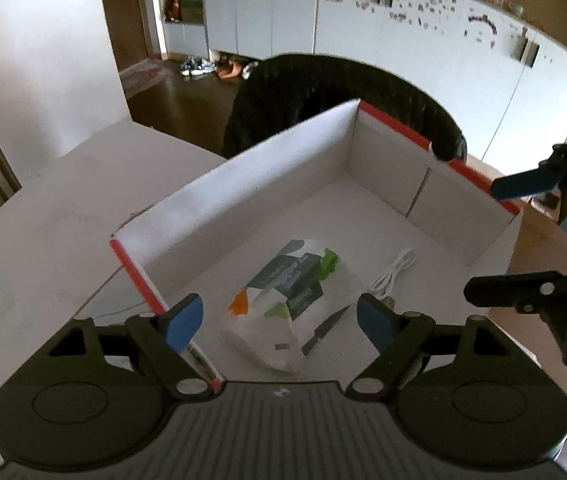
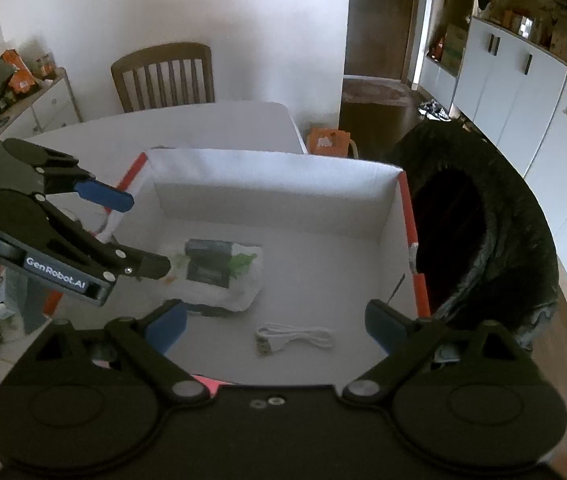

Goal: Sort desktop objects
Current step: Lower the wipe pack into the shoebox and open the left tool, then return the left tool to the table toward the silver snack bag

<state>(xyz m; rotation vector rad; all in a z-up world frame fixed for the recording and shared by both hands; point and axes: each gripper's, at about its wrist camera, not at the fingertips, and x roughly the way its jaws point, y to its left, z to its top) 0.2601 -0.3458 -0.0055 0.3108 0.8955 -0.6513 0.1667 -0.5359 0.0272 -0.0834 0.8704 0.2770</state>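
While you hold both tools above the open cardboard box (image 1: 251, 168), your left hand-held gripper (image 1: 279, 320) has its blue-padded jaws spread wide with nothing pinched between them; it hangs over the near left part of the box. Seen from the right wrist camera, that same left hand-held gripper (image 2: 139, 232) reaches in from the left edge, its two fingers well apart over the box's left wall.

Below your left tool, on the white floor of the box, lies a white plastic packet (image 1: 283, 300) printed in dark grey, green and orange. Just beside its right edge rests a small dark blade-like item (image 1: 325, 328), too small to name more exactly. Further right, a coiled white USB cable (image 1: 393, 276) lies apart from the packet, its plug toward you. From the right wrist camera the packet (image 2: 215, 272) sits left of centre and the cable (image 2: 299, 338) lies nearer to you.

Your right hand-held gripper (image 2: 275, 328) is likewise spread wide and empty, over the cable's end of the box. The box stands on the white worktop (image 1: 43, 240), red tape along its rim. Behind its right wall bulges a black bag (image 2: 483, 232).
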